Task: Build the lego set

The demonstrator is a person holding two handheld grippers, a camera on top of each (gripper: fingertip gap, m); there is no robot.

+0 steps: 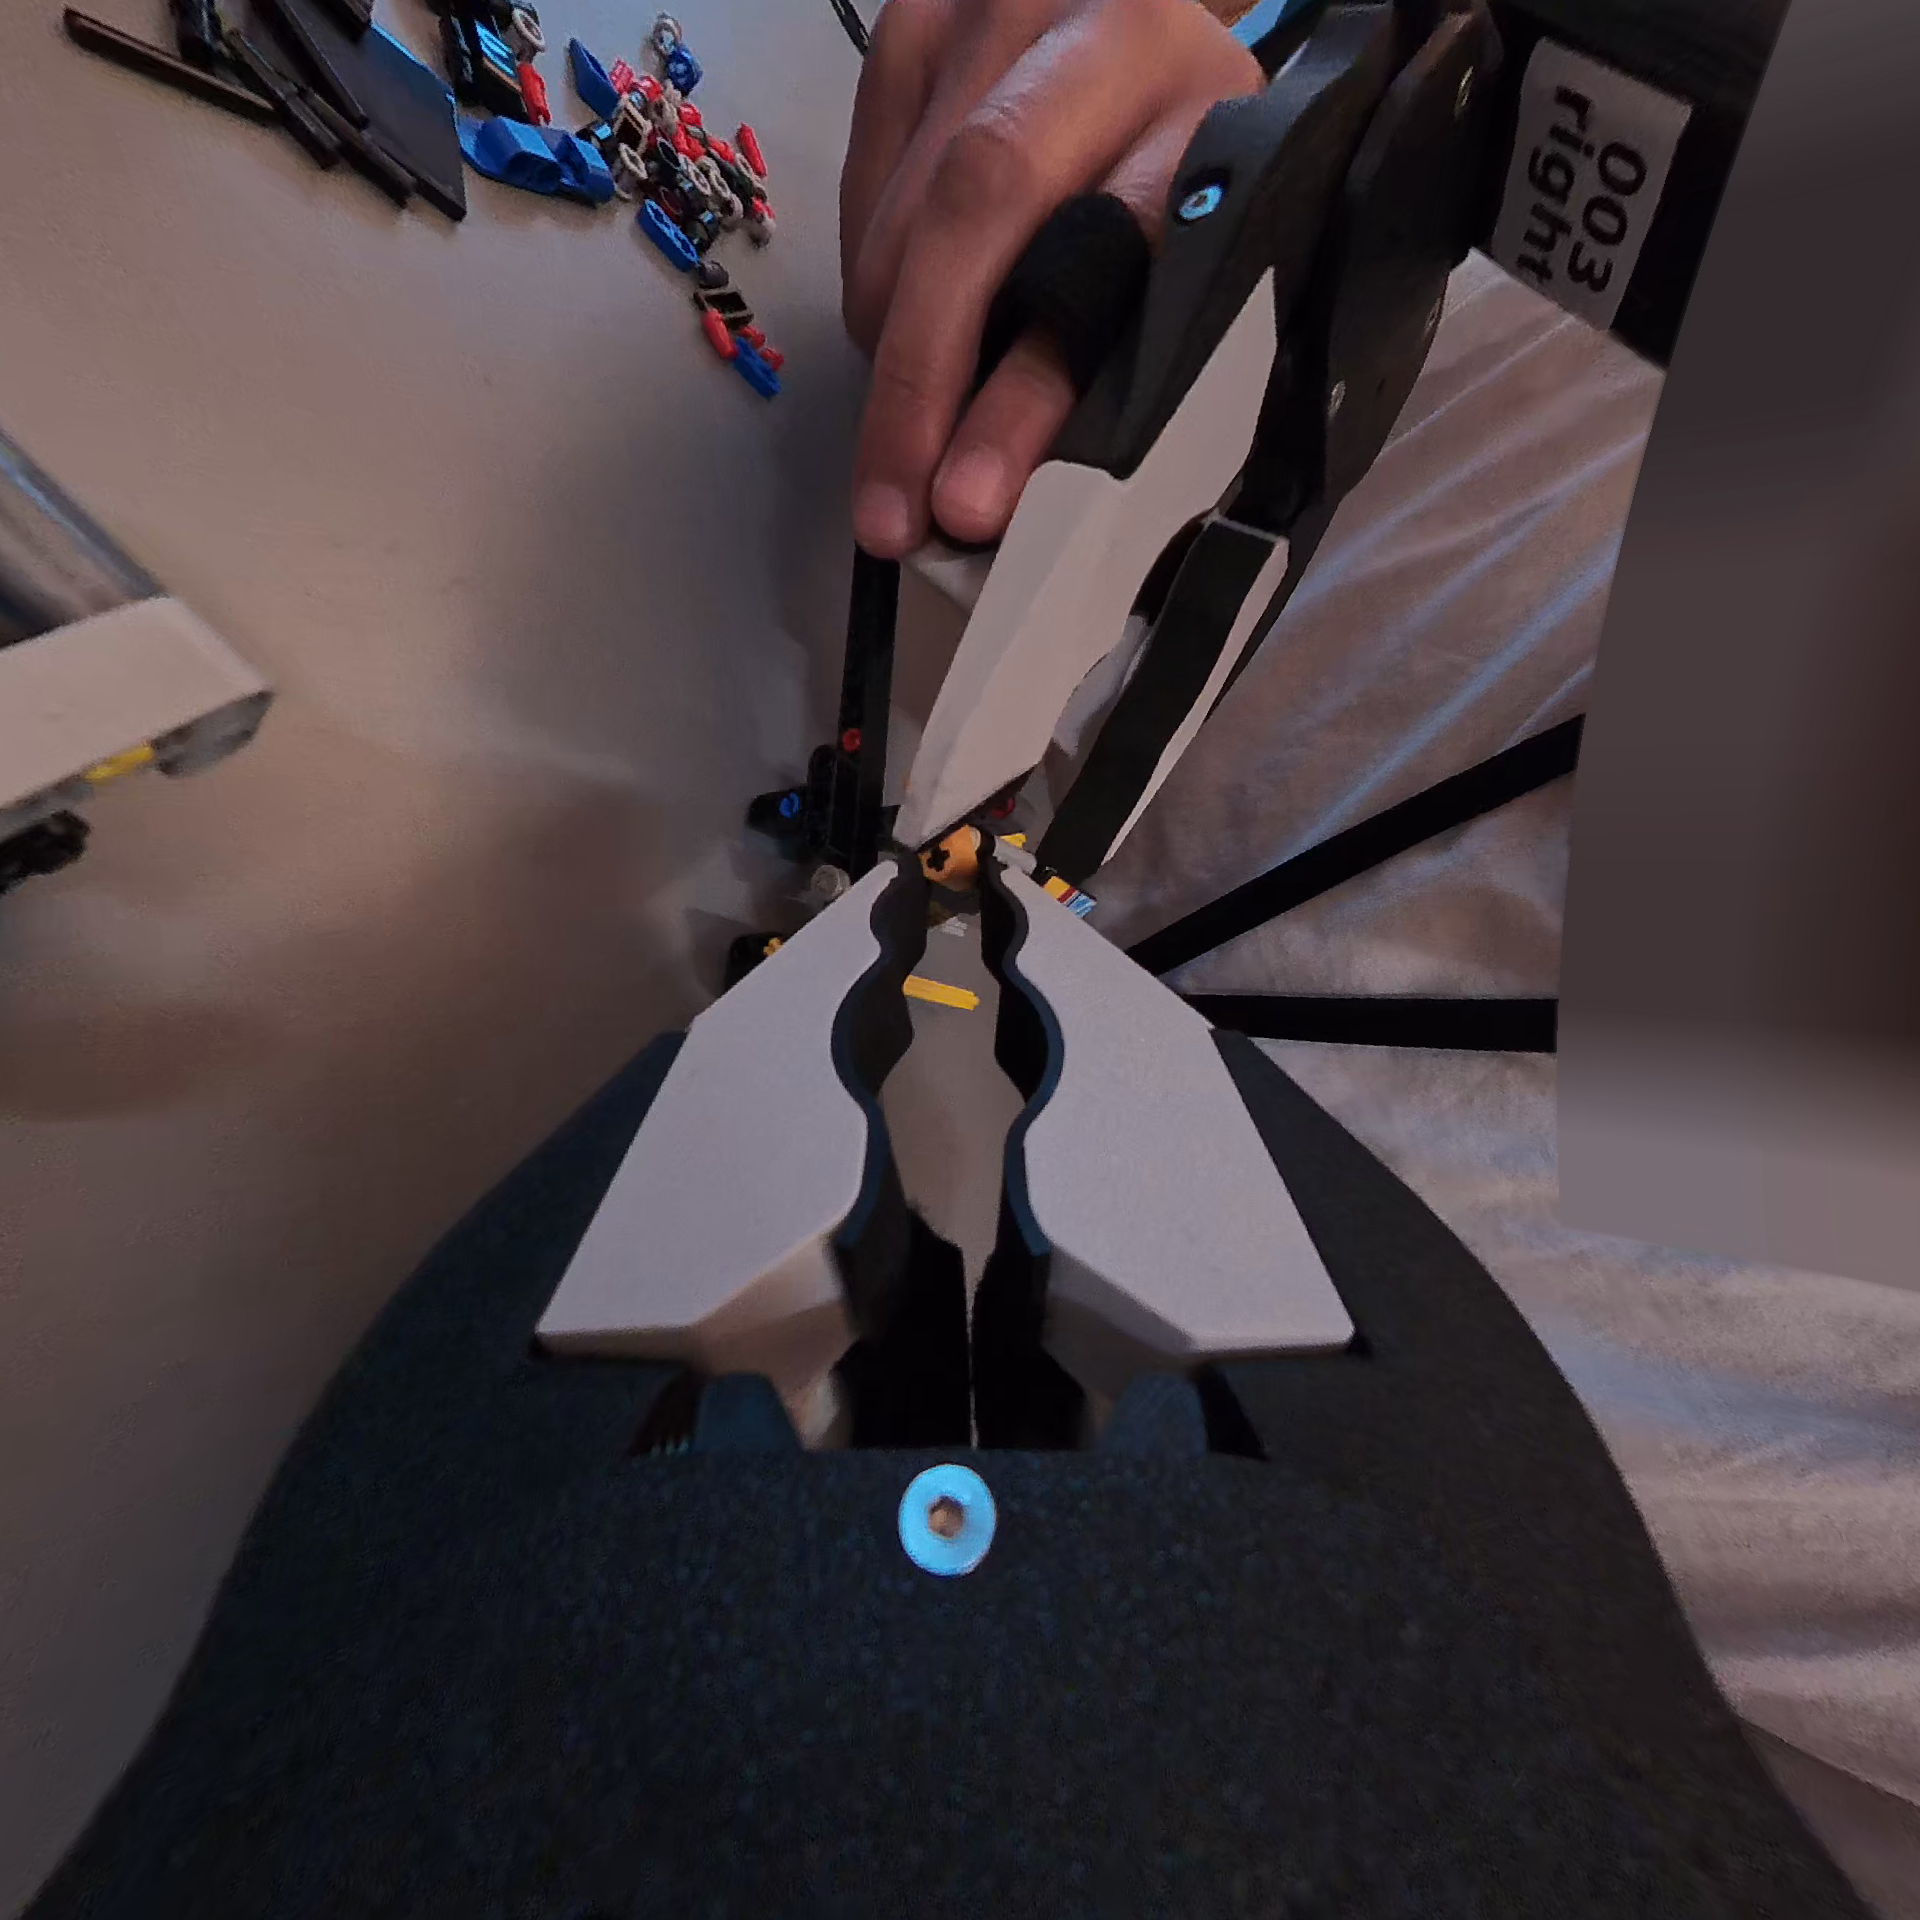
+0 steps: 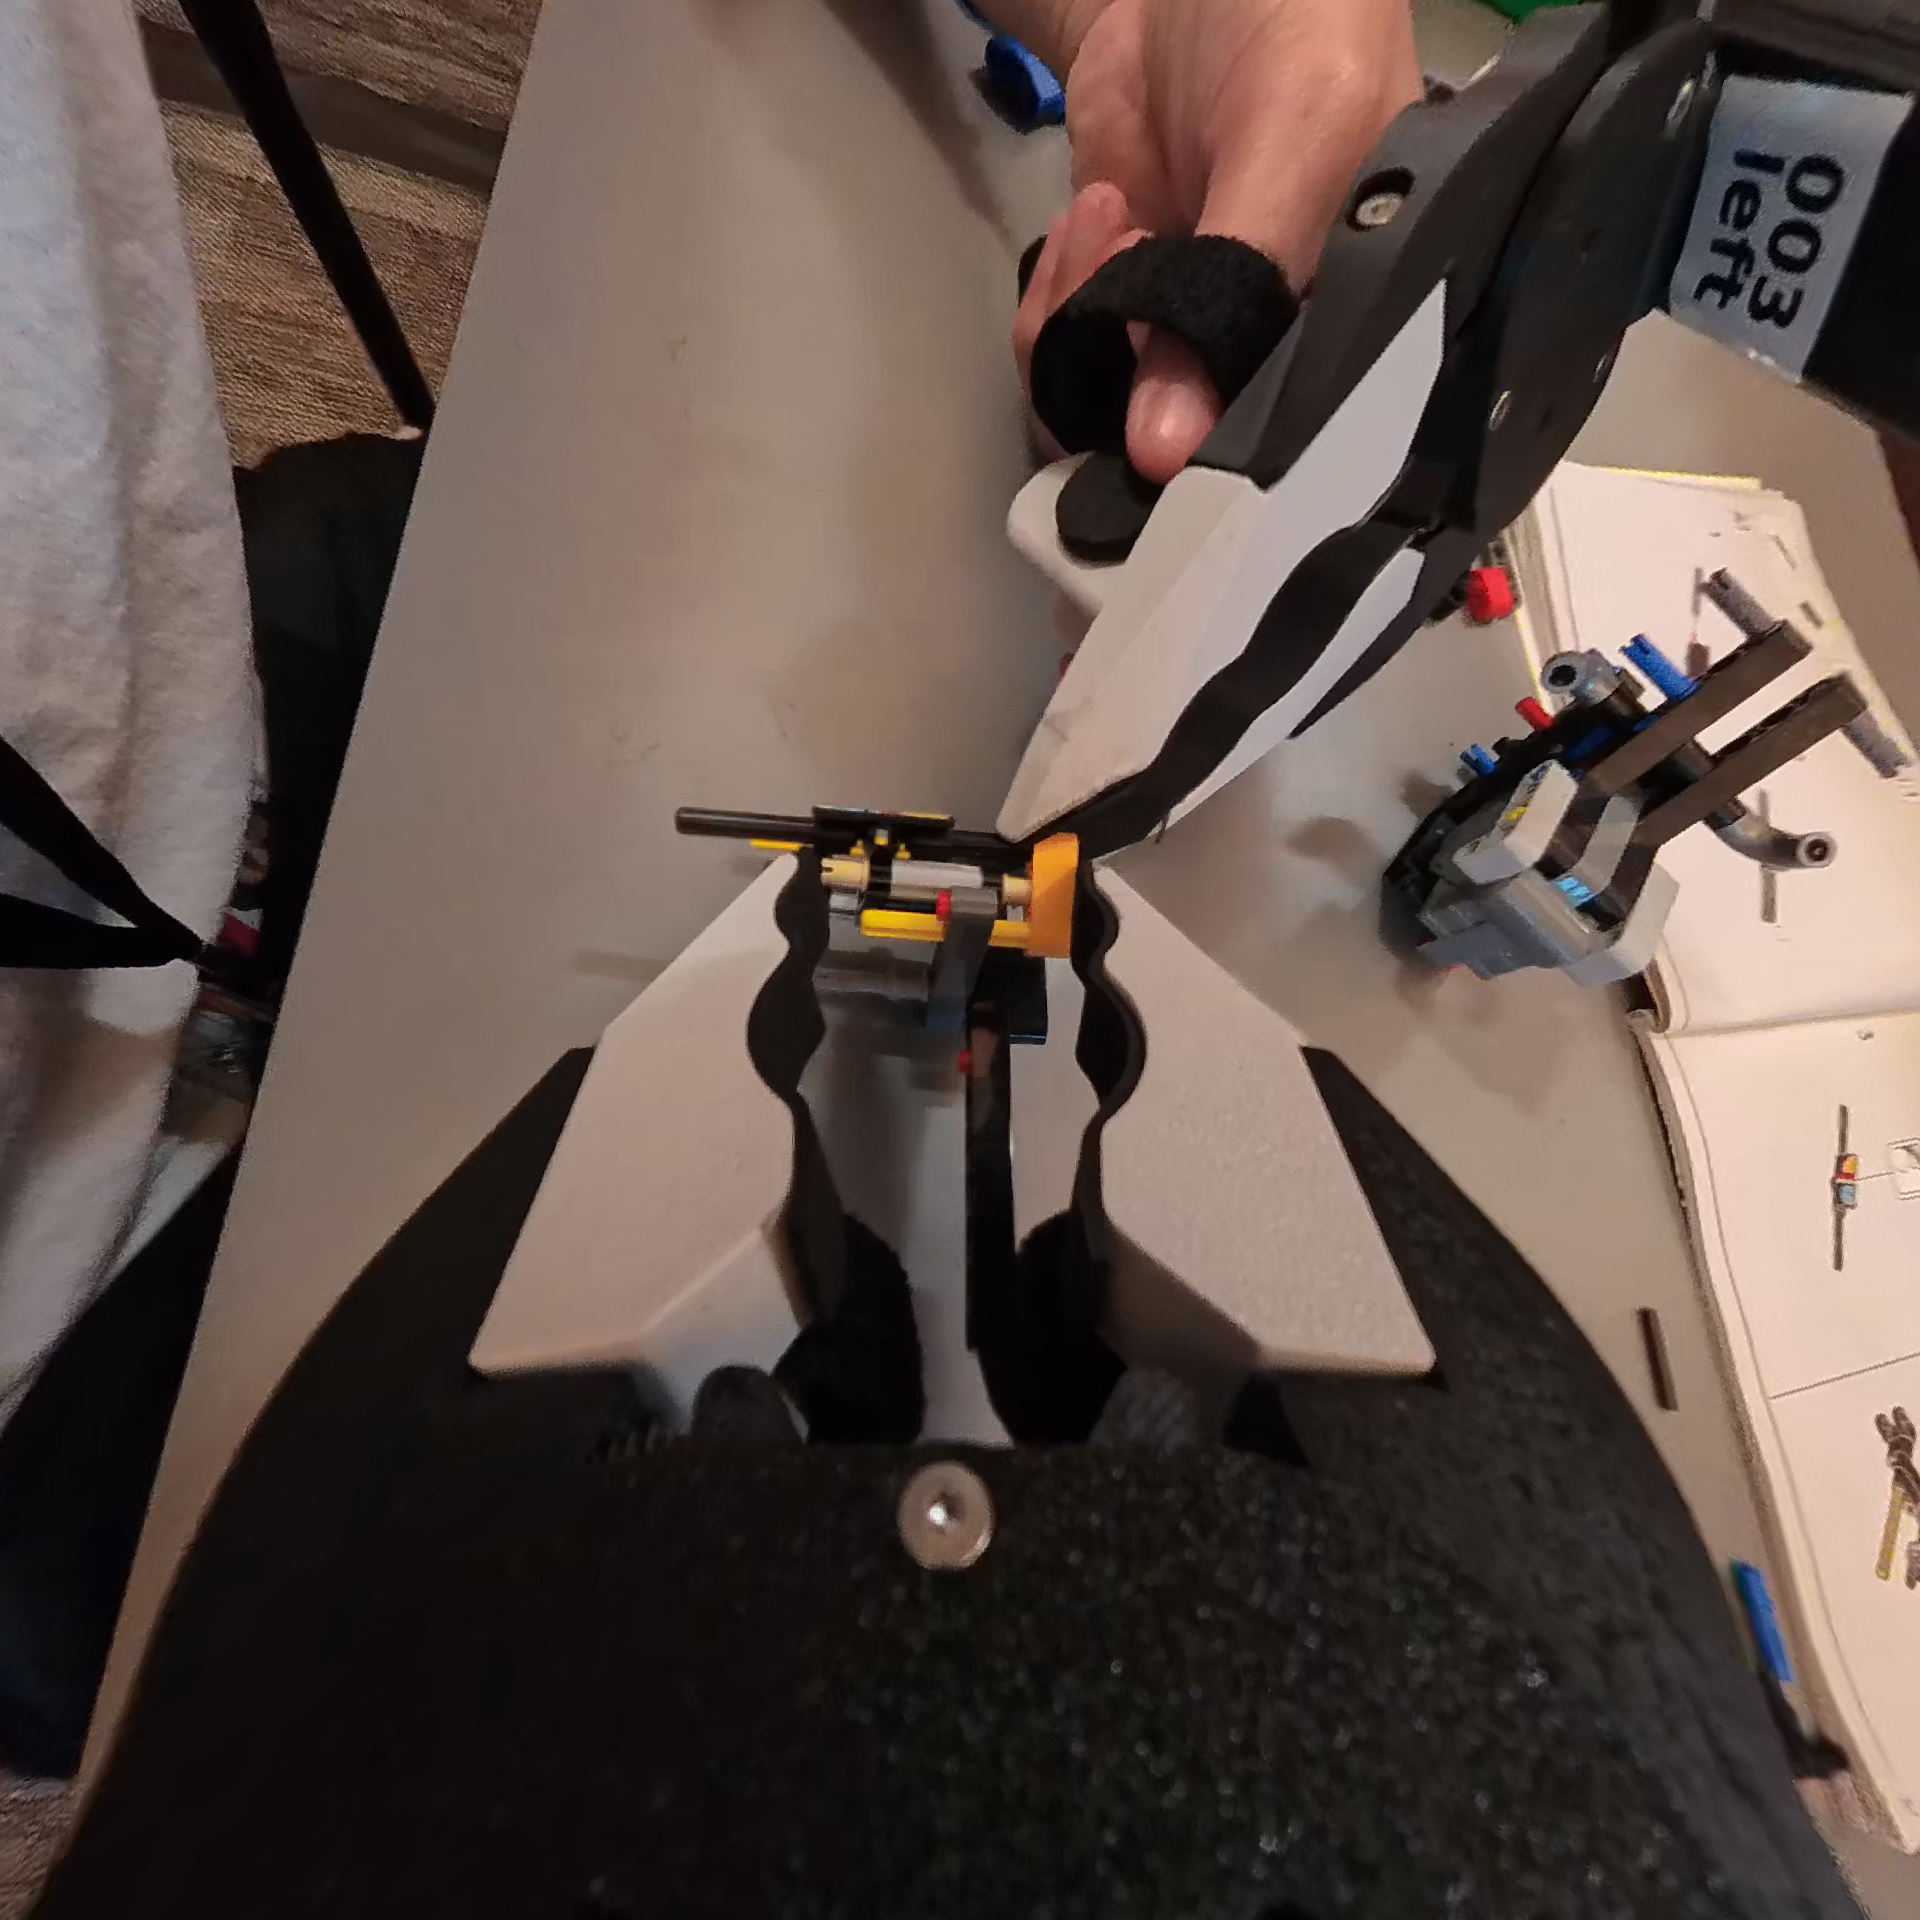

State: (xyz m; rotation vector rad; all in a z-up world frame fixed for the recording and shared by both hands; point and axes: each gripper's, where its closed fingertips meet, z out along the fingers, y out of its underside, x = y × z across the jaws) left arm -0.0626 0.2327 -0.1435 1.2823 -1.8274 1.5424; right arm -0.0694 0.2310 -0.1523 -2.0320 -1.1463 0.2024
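Note:
A small Lego assembly [image 2: 935, 904] of yellow, grey and black parts, with a black axle sticking out to the left, sits between my right gripper's [image 2: 935, 878] fingers, which are shut on it above the grey table [image 2: 675, 468]. An orange connector [image 2: 1055, 883] is at its right end. My left gripper [image 1: 951, 871] is shut on this orange connector [image 1: 951, 854], tip to tip with the right gripper [image 1: 971, 821]. The left gripper also shows in the right wrist view [image 2: 1070, 821], coming down from the upper right. A long black beam [image 1: 868, 665] of the assembly stands up beside the right hand.
A pile of loose red, blue and black parts [image 1: 675, 156] and black beams [image 1: 312, 104] lie far back on the table. A second grey and black sub-assembly [image 2: 1538, 883] rests by the open instruction booklet [image 2: 1787, 1195] at the right. A person's white clothing [image 2: 104, 520] is beyond the table edge. The tips of both grippers are at nearly the same place.

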